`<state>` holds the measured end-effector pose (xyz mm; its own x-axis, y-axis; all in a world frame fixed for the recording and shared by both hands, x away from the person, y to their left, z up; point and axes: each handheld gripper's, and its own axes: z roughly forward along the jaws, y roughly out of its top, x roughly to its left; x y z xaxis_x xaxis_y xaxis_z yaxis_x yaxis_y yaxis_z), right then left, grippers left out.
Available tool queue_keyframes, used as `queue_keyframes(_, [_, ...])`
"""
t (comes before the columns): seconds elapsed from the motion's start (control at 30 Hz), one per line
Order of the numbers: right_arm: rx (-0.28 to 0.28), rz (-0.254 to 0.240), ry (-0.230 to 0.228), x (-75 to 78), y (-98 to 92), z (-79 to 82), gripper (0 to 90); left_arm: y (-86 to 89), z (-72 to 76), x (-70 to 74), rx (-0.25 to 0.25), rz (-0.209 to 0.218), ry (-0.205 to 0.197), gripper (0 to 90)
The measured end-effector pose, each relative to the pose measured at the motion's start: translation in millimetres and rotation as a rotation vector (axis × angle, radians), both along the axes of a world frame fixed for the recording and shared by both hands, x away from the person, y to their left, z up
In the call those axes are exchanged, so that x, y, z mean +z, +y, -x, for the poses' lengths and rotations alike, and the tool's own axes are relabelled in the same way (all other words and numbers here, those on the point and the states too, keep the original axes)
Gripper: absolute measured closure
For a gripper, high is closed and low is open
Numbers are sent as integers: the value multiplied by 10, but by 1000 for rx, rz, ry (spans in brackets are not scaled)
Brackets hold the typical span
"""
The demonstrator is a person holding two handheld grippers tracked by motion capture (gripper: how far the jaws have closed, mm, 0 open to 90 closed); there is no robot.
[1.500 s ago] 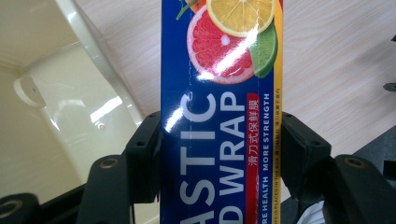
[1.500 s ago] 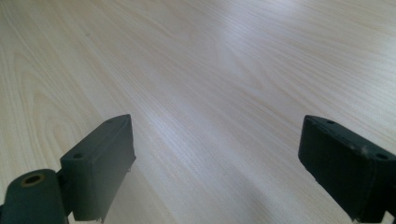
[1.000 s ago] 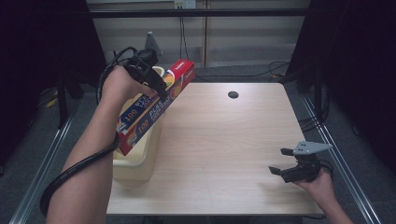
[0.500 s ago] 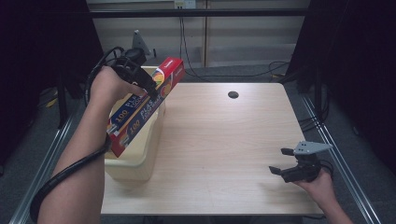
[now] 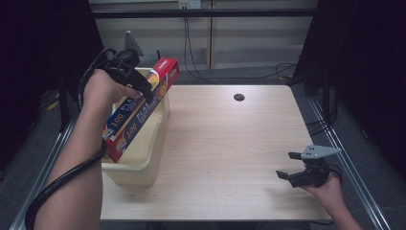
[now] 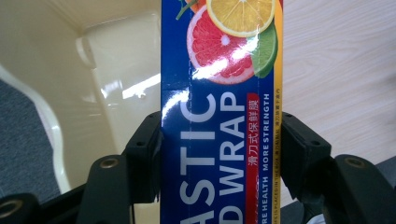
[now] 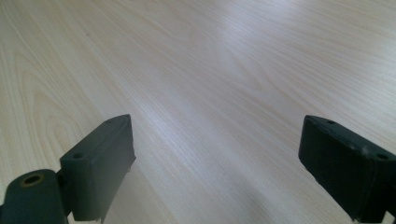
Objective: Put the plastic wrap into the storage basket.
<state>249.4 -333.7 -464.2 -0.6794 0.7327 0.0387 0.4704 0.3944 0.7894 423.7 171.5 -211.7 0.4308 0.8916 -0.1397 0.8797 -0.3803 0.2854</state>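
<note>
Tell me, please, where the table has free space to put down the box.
The table is bare between the cream bin and the right gripper, up to the dark hole. Crowded: the left edge, where the left gripper holds the plastic wrap box over the bin.

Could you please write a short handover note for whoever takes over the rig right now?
Left gripper: jaws shut on the plastic wrap box, held tilted above the cream bin at the table's left edge, lower end dipping inside.
Right gripper: jaws open, holding nothing, low over the table at its near right.
Done: box picked up and brought over the bin.
Left: probably lower the box into the bin and release it.
</note>
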Motion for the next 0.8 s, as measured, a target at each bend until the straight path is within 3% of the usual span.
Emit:
queue_keyframes(0.13, [-5,0,-2,9,-8,13,102,57,1,-16,42,6,1,407])
queue_keyframes(0.8, [2,-5,-7,15,-1,18,102,160,33,-49,125,-15,5,406])
